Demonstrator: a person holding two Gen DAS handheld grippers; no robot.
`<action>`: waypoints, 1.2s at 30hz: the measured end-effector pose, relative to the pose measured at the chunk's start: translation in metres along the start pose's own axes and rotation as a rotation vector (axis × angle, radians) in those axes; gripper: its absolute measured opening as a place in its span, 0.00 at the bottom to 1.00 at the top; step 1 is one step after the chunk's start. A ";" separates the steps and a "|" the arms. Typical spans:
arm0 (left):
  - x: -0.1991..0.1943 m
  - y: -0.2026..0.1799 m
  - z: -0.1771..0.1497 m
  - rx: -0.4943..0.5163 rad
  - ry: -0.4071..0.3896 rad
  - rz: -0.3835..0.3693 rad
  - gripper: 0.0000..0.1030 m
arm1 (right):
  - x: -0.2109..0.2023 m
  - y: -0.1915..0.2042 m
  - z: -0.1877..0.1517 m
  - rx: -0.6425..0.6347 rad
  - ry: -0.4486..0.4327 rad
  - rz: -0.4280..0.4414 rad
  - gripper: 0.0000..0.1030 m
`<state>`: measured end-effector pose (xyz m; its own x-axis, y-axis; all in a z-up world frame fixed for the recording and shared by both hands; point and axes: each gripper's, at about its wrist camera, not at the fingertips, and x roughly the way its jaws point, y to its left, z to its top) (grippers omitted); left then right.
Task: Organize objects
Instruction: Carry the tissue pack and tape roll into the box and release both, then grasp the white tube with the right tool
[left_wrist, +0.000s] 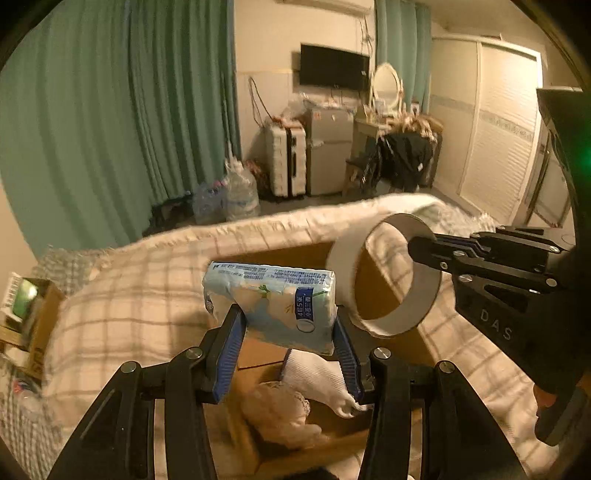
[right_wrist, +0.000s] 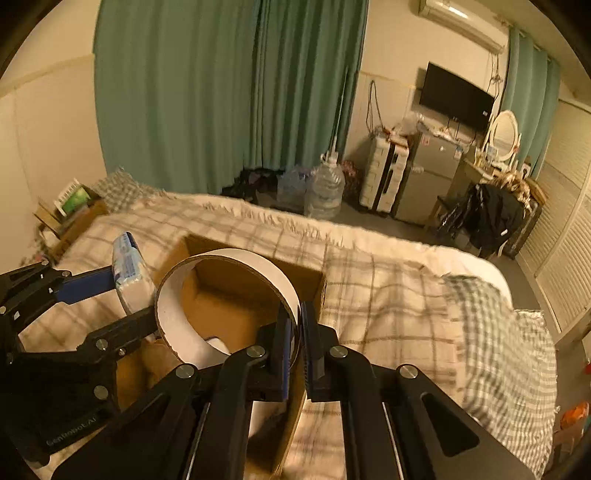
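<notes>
- Tissue pack (left_wrist: 271, 308) pinched in left gripper (left_wrist: 291, 354) jaws, above the box (right_wrist: 255, 295) on the bed (right_wrist: 388, 288).
- Right gripper (right_wrist: 295, 345) jaws clamp the tape roll (right_wrist: 221, 295) wall beside it.
- Risk: crowded carriers collide, dropping something outside.

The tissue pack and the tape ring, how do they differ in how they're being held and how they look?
The tissue pack is a soft, pale blue printed packet; the tape ring is a stiff, hollow white hoop with a brown inner face. The left gripper squeezes the tissue pack across its whole width, while the right gripper pinches only the tape ring's thin wall. Both hang above the open cardboard box on the bed.
</notes>
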<state>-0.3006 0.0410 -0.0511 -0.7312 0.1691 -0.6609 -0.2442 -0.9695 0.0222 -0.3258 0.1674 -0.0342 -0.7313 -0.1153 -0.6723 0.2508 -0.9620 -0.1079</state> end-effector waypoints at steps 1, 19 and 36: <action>0.010 -0.001 -0.002 0.008 0.008 0.004 0.47 | 0.012 -0.001 -0.003 0.001 0.013 -0.002 0.05; -0.056 -0.014 -0.025 0.035 -0.014 0.059 0.94 | -0.052 -0.030 -0.021 0.141 -0.059 0.090 0.61; -0.201 -0.014 -0.120 -0.136 -0.079 0.154 1.00 | -0.226 0.015 -0.124 0.068 -0.131 0.004 0.80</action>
<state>-0.0740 -0.0007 -0.0082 -0.8020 0.0251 -0.5968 -0.0411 -0.9991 0.0133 -0.0783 0.2097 0.0248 -0.8081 -0.1464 -0.5706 0.2135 -0.9756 -0.0520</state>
